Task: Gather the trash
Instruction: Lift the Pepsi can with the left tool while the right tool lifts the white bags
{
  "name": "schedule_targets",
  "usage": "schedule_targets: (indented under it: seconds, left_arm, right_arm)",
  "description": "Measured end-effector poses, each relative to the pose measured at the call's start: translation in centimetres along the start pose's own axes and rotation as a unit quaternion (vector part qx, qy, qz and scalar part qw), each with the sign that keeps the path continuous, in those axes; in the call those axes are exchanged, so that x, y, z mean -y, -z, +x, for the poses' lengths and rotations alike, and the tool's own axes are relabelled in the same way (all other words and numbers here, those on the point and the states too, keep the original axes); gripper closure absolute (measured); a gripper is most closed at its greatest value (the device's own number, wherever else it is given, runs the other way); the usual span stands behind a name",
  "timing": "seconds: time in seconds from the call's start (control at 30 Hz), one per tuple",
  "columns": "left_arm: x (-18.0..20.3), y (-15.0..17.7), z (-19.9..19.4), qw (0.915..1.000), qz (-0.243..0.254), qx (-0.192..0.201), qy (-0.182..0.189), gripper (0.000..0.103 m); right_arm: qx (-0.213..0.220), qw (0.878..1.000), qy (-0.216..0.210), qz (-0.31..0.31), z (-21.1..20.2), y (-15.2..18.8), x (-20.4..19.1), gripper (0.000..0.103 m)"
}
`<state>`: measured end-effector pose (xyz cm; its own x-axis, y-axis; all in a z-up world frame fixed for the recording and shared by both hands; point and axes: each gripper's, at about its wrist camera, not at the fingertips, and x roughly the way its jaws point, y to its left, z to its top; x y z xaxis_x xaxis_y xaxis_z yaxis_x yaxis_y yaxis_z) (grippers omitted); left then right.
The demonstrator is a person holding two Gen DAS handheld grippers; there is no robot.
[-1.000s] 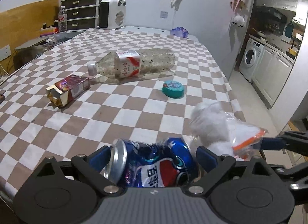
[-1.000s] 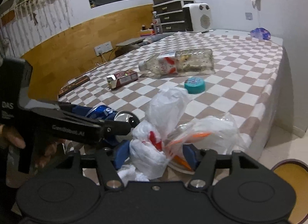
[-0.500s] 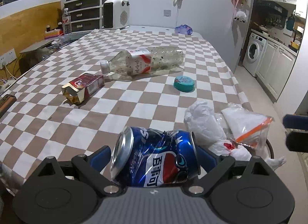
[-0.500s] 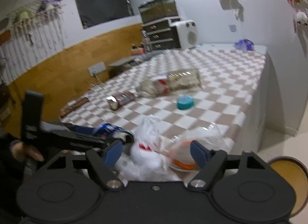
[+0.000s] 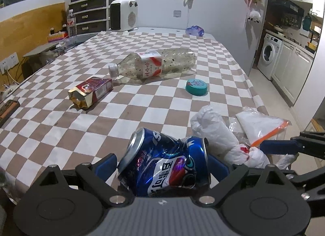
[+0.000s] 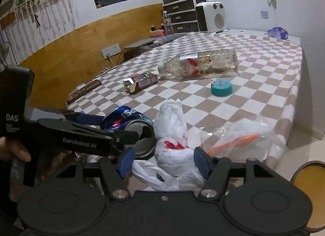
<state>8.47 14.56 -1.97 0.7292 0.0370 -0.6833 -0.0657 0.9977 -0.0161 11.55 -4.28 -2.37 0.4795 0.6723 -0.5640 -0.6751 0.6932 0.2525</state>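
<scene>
The left gripper [image 5: 162, 167] grips the crushed blue can [image 5: 165, 165] above the table [image 5: 61, 134] edge. The right gripper [image 6: 163, 164] has been closing on the white plastic bag [image 6: 172, 134], whose loose folds may slip out.

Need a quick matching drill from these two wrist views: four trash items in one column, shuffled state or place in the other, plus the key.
Items:
1. blue can
2. plastic bottle
3. teal lid
4. white bag

States:
A. lying on its side on the checked cloth, cap on
B. crumpled, between the left gripper fingers
C. between the right gripper fingers
D. flat on the cloth, near the bottle

Pairs: 1-B, 2-A, 3-D, 4-C
</scene>
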Motion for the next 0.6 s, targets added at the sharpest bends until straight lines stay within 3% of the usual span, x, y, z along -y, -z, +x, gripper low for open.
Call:
schedule_targets:
  seconds: [0.23, 0.6]
  left_arm:
    - [0.2, -0.2, 0.3, 1.0000, 0.001, 0.006, -0.006, 0.007]
    - [-0.2, 0.2, 0.1, 0.9997, 0.002, 0.022, -0.007, 0.011]
  right_arm:
    - [0.006, 1.000, 0.023, -0.018, -0.5, 0.1, 0.0, 0.036]
    - [-0.009, 0.999, 0.000, -0.038, -0.1, 1.1, 1.3, 0.027]
